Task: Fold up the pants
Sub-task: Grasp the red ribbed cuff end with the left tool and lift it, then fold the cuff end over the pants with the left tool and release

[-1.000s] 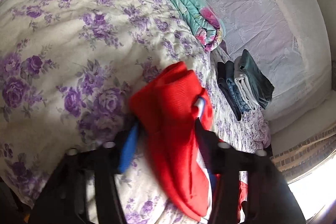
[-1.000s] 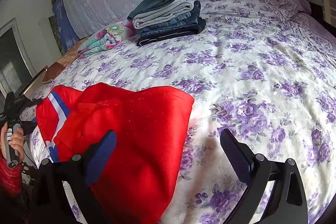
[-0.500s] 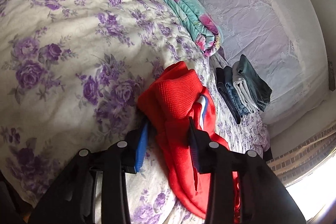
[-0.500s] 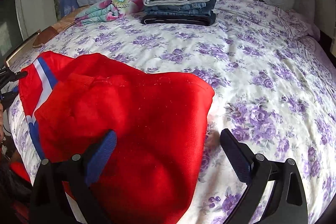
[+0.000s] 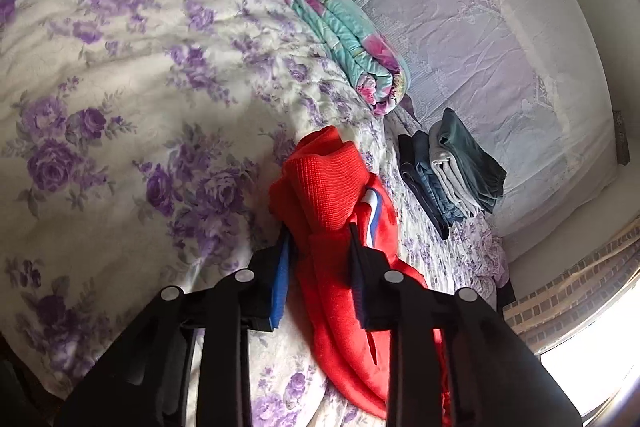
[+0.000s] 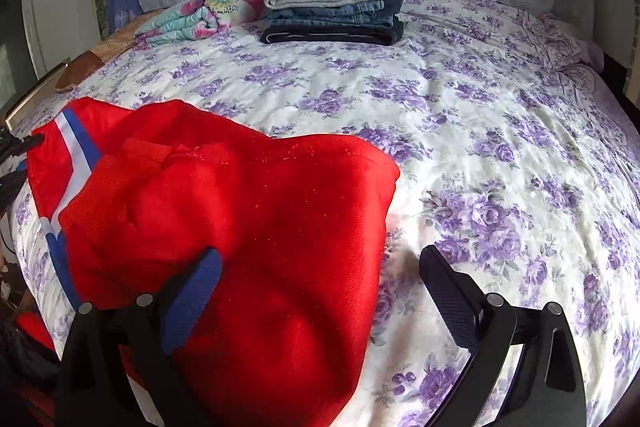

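Left gripper (image 5: 318, 239) is pinching the ribbed cuff end of the red pants (image 6: 224, 223), fabric bunched between its fingers at the bed's (image 6: 500, 131) left edge. Right gripper (image 6: 320, 267) is hovering spread wide over the near end of the pants, blue pad over red cloth, black finger over bare sheet, gripping nothing. Pants are lying near-left on the bed, long axis running left to right from the cuff at the left gripper toward a corner near centre. Right gripper is nearer that free edge, so my guess is it takes that side next. Folded stack (image 6: 336, 7) is sitting far, well apart; likely destination.
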The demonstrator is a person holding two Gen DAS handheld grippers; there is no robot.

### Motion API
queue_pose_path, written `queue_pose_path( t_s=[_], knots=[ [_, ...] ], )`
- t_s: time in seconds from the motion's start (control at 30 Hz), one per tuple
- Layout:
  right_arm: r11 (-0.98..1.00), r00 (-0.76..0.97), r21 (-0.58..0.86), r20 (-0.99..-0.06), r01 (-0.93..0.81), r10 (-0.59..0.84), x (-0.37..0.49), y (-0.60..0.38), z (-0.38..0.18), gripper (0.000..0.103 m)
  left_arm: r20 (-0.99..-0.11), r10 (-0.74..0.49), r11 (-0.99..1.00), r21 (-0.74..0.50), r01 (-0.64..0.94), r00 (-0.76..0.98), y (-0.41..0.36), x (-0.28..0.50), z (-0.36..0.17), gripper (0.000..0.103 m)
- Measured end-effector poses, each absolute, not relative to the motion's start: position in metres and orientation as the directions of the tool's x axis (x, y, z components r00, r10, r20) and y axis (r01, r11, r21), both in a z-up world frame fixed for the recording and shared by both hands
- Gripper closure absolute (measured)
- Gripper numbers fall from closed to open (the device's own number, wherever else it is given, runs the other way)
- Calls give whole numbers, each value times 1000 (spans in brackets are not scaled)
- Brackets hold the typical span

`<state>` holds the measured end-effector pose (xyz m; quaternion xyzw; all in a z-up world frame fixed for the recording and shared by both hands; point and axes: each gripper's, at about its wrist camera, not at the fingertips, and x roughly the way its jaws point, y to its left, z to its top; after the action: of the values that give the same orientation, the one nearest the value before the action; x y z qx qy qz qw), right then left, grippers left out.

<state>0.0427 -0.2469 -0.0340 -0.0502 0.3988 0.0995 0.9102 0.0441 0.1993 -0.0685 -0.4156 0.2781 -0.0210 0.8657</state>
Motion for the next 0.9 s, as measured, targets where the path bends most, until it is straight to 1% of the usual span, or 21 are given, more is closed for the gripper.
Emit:
queue_pose_path(
  t_s=[0.1, 0.17, 0.2, 0.3, 0.4, 0.43, 0.47, 0.53, 0.6, 0.7, 0.77, 0.83, 0.9],
  knots=[
    [972, 671, 34, -718, -231, 185, 41, -253, -32, 4, -447, -218, 776, -619, -123, 868, 172, 37, -33, 80],
    [971, 731, 98, -643, -219, 230, 28, -268, -21, 4, -424, -199, 847, -528, -63, 884, 147, 33, -8, 81],
    [974, 768, 117, -601, -192, 223, 19, -277, -15, 4, -411, -193, 878, -478, -31, 891, 133, 31, 4, 81],
    [989, 839, 104, -525, -104, 144, -3, -306, -1, 4, -368, -203, 935, -349, 68, 907, 89, 27, 37, 81],
    [999, 851, 11, -525, 31, -21, -8, -336, -1, 4, -342, -231, 964, -207, 166, 911, 35, 25, 59, 81],
    [998, 845, 6, -531, 68, -55, -8, -347, -4, 4, -339, -241, 967, -161, 196, 909, 16, 24, 63, 81],
    [996, 841, 37, -538, 85, -52, -8, -357, -7, 4, -340, -251, 968, -113, 226, 906, -5, 22, 64, 81],
    [982, 833, 179, -551, 52, 57, -5, -377, -14, 4, -342, -270, 959, -15, 282, 900, -49, 19, 58, 81],
    [960, 819, 278, -557, 27, 138, 0, -390, -20, 4, -353, -303, 937, 62, 345, 885, -91, 13, 47, 81],
    [915, 828, 404, -518, 14, 216, -3, -409, -27, 4, -392, -361, 882, 152, 447, 846, -149, 4, 20, 81],
    [889, 834, 458, -491, 3, 251, -4, -416, -30, 4, -439, -368, 839, 223, 496, 820, -181, 3, -6, 80],
    [877, 834, 481, -479, -10, 273, -4, -418, -31, 4, -482, -332, 811, 294, 506, 811, -201, 2, -31, 77],
    [873, 833, 487, -473, -24, 287, -3, -418, -32, 4, -467, -333, 796, 325, 510, 819, -205, -9, -40, 50]
  ],
)
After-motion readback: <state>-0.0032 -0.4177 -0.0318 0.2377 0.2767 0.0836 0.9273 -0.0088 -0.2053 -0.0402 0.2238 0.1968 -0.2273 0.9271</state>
